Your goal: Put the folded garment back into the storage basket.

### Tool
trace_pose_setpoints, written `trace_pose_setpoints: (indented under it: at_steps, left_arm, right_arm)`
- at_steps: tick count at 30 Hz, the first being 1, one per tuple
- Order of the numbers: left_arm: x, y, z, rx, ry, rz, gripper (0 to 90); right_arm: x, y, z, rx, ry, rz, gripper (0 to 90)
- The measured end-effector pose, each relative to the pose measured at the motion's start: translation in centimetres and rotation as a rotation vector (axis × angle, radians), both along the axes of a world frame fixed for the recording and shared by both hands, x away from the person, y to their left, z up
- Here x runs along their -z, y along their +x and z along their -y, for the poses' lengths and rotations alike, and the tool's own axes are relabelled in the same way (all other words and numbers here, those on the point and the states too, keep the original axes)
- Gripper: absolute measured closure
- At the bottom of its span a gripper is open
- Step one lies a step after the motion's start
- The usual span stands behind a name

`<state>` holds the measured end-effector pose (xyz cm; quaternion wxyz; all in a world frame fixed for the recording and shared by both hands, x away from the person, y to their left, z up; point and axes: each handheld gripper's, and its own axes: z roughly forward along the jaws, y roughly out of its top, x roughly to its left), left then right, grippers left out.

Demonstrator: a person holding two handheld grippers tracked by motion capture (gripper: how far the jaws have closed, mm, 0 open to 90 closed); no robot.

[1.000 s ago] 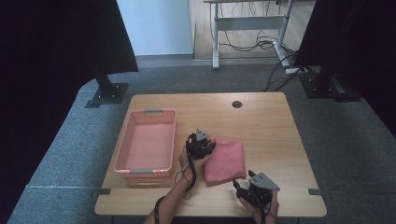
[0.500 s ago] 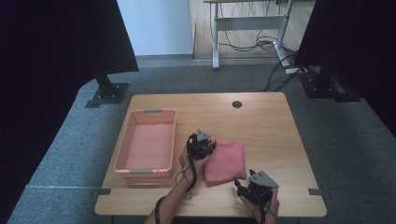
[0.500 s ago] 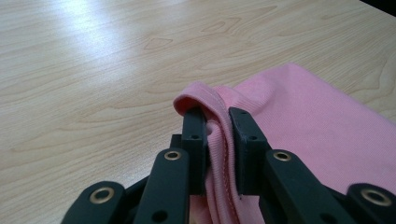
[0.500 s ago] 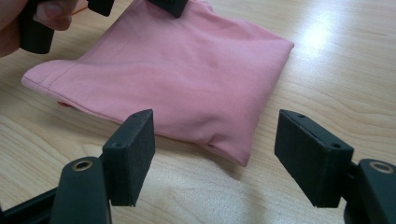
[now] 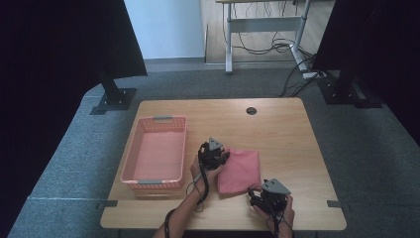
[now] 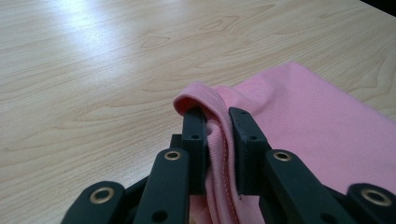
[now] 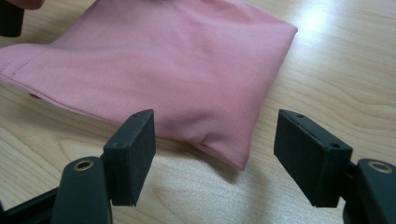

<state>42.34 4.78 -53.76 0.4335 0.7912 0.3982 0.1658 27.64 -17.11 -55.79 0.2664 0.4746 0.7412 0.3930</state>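
Note:
A folded pink cloth [image 5: 241,170] lies flat on the wooden table [image 5: 277,129]. My left gripper [image 5: 221,155] sits at the cloth's far left corner. In the left gripper view it [image 6: 217,140] is shut on a raised fold of the pink cloth [image 6: 317,126]. My right gripper [image 5: 256,192] rests low on the table just short of the cloth's near right corner. In the right gripper view its jaws [image 7: 215,149] stand wide open, with that corner of the cloth [image 7: 187,70] lying ahead of the gap and untouched.
A pink plastic basket [image 5: 130,163] with nothing in it stands on the table to the left of the cloth. A round cable hole [image 5: 251,110] sits near the table's far edge. Bare wood stretches right of the cloth.
My right gripper has slid a little left, closer to the cloth's near corner. The left gripper keeps its hold and has not moved.

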Motion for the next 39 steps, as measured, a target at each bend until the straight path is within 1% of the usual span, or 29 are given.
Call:
trace_pose_setpoints:
  at_steps: [8,16,20,23,26,33,36,37,38,39]
  left_arm:
    - [0.1,0.0,0.0,0.003,-0.002,-0.005,76.8]
    - [0.2,0.0,0.0,0.007,-0.002,-0.009,76.8]
    - [0.2,-0.1,0.0,0.006,-0.002,-0.011,76.8]
    - [0.2,-0.1,0.0,0.008,-0.002,-0.011,76.8]
    - [0.3,-0.1,0.0,0.009,-0.001,-0.012,76.8]
    - [0.3,-0.1,0.2,0.011,0.003,-0.012,76.8]
    - [0.4,-0.2,0.2,0.012,0.001,-0.014,76.8]
    - [0.4,-0.2,0.3,0.011,-0.002,-0.014,76.8]
    - [0.4,-0.2,0.3,0.011,-0.002,-0.014,76.9]
    - [0.4,-0.2,0.3,0.011,-0.002,-0.014,76.9]
  right_arm:
    - [0.0,0.4,-0.1,-0.002,-0.008,-0.017,29.0]
    - [0.1,1.0,-0.3,0.012,-0.019,-0.053,29.7]
    - [0.2,1.2,-0.3,0.014,-0.027,-0.074,32.2]
    - [0.3,1.5,-0.5,0.006,-0.043,-0.099,35.2]
    - [0.3,1.6,-0.4,-0.004,-0.029,-0.108,38.3]
    - [0.3,1.5,-0.4,-0.019,-0.018,-0.109,45.5]
    - [0.3,1.5,-0.4,-0.018,-0.018,-0.103,53.2]
    - [0.2,1.5,-0.4,-0.015,-0.025,-0.094,58.5]
    - [0.2,1.5,-0.4,-0.015,-0.025,-0.094,58.5]
    - [0.2,1.4,-0.4,-0.01,-0.033,-0.086,62.7]
